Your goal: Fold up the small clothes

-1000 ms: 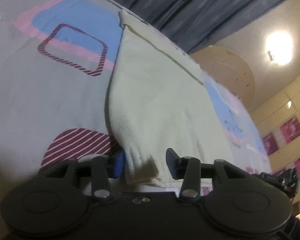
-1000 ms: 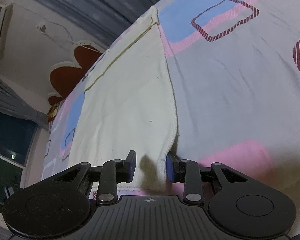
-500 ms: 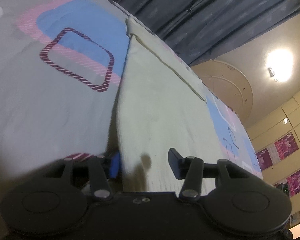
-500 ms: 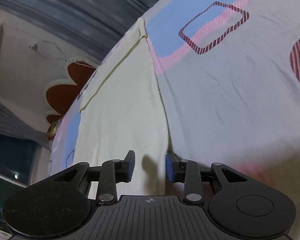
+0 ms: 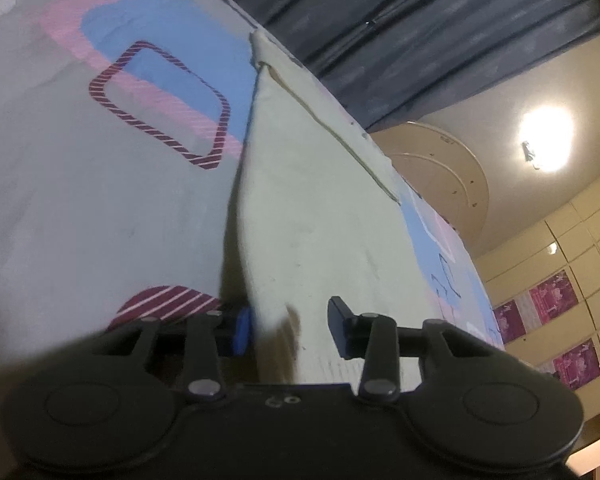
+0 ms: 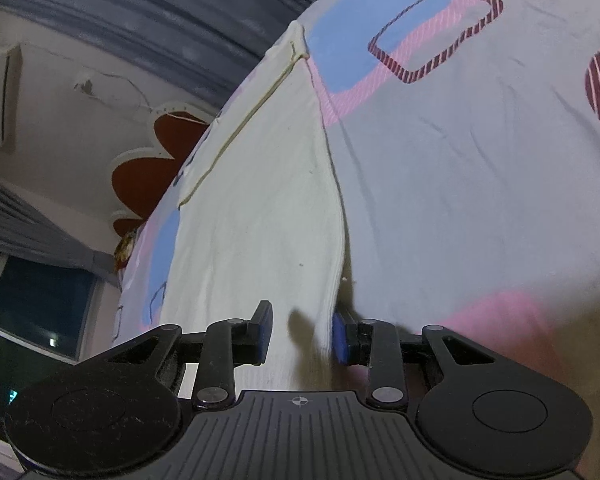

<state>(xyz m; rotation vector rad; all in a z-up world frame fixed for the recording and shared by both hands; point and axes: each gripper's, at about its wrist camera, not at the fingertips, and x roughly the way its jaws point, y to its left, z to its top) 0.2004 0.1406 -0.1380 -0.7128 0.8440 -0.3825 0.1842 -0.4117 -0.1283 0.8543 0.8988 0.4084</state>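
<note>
Cream knit garment [image 5: 316, 216] lies flat on the patterned grey bedsheet [image 5: 80, 200] of the bed, far hem edge visible, no fold made yet as far as I can judge. Left claw [image 5: 290, 326] has just been closing, jaws apart, near left corner between them. Right claw [image 6: 300, 330]: jaws apart, right corner between them, pads not pinching. Near hem hidden behind both claws; garment type unclear.
</note>
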